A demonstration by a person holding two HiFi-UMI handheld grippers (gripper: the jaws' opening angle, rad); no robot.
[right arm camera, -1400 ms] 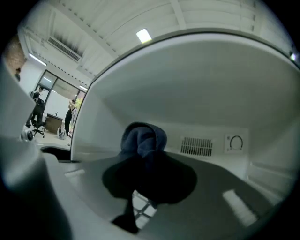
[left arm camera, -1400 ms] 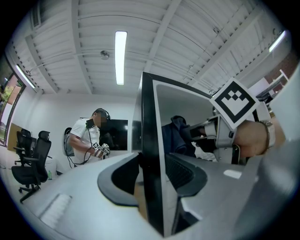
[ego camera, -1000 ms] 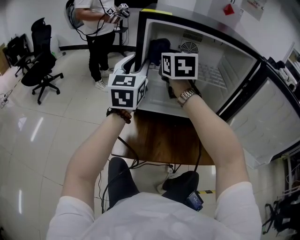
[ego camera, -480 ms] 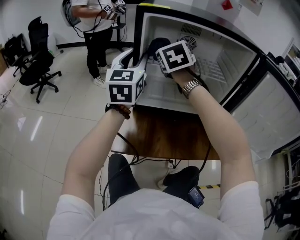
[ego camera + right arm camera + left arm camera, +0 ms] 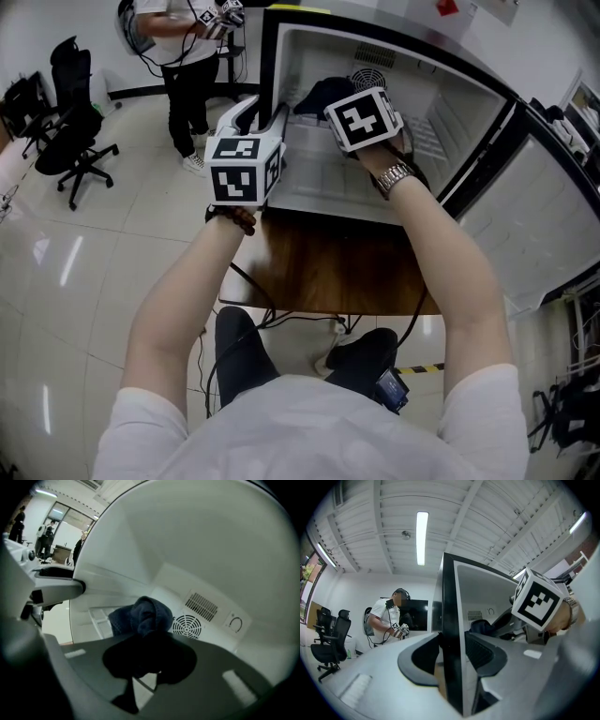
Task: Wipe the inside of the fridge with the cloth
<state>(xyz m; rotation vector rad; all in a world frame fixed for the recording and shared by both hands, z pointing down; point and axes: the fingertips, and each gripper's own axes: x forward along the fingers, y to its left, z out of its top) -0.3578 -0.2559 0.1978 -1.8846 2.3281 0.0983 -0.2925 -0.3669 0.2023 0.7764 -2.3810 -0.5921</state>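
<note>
Fridge (image 5: 319,173) sits open on a wooden table (image 5: 319,272), its white cavity facing the person. Left of the fridge stand office chairs (image 5: 75,131) and a standing person (image 5: 183,56). At the fridge's left wall, the left gripper (image 5: 258,117) has its 2 jaws about half apart, clamped on that wall's black front edge. Inside the fridge, the right gripper (image 5: 349,98) has its jaws nearly together, pinching 1 bunched dark blue cloth (image 5: 145,613) in front of the back wall. Just right of the cloth, that wall carries a round fan vent (image 5: 187,625) and a slotted grille (image 5: 201,604). Right of the fridge, its door (image 5: 553,234) hangs open.
</note>
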